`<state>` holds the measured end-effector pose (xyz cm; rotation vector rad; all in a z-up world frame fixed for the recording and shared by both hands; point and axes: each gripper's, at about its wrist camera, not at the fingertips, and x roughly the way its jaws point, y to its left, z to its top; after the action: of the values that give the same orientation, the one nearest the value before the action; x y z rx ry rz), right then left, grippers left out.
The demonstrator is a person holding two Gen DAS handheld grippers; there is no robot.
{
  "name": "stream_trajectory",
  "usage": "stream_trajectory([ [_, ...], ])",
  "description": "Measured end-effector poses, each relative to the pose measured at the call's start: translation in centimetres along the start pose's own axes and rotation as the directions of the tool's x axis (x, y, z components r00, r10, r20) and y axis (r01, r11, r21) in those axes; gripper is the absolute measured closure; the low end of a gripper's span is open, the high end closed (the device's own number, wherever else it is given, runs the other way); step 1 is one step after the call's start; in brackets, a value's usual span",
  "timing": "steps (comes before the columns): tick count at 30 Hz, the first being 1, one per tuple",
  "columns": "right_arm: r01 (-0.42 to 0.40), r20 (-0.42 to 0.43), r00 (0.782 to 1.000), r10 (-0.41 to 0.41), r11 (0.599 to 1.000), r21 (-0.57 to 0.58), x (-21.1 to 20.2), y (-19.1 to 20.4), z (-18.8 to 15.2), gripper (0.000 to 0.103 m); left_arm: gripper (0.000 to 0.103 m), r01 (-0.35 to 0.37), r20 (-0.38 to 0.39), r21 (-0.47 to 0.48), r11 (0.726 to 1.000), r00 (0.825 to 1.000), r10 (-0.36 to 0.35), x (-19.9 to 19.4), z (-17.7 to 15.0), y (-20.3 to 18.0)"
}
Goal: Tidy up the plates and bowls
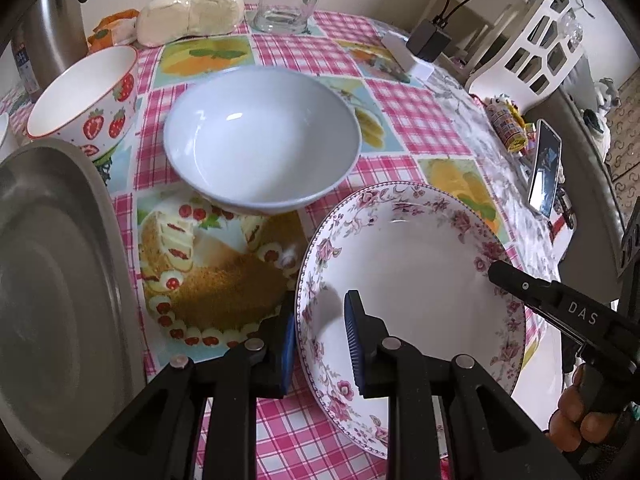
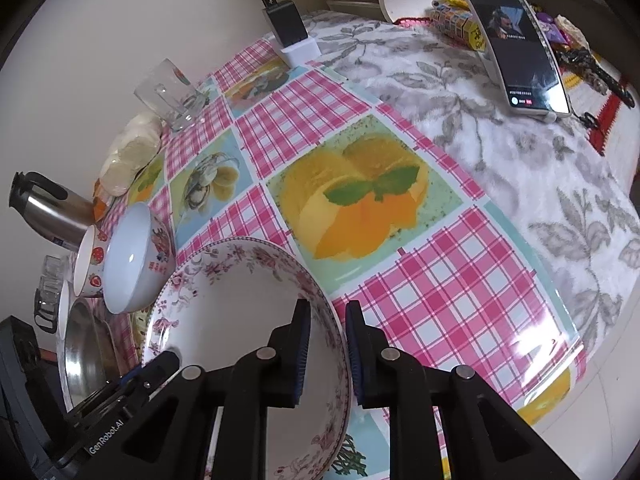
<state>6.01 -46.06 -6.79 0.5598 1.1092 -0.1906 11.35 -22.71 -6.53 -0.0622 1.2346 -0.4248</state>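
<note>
Floral plate (image 1: 416,264) rim between both tongs

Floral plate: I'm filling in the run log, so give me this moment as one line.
floral plate | left gripper straddles near-left rim | right gripper straddles opposite rim | lift: cannot tell | blue-white bowl behind

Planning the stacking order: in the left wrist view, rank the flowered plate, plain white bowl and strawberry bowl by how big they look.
1. Flowered plate, though it lies nearest the camera.
2. Plain white bowl.
3. Strawberry bowl, though it sits farther back.
</note>
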Motion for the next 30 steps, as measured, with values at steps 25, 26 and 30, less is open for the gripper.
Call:
stream_trajectory([
  [25, -0.092, 0.139, 0.986, 0.095, 0.995, -0.033, -5.8, 1.6, 0.7, 0.084, 0.079, 0.072, 0.096, 0.002, 0.997, 0.993, -0.072, -4.3, 0.6, -0.1],
  [26, -0.095, 0.141, 0.985, 0.099, 0.995, -0.034, -5.9, 1.7, 0.7, 0.084, 0.079, 0.075, 0.105, 0.001, 0.997, 0.992, -0.074, -4.6, 0.7, 0.0],
  [30, -0.111, 0.147, 0.982, 0.117, 0.993, -0.052, -6.1, 2.6, 0.6, 0.084, 0.079, 0.071, 0.14, -0.011, 0.997, 0.988, -0.069, -5.7, 0.8, 0.5],
])
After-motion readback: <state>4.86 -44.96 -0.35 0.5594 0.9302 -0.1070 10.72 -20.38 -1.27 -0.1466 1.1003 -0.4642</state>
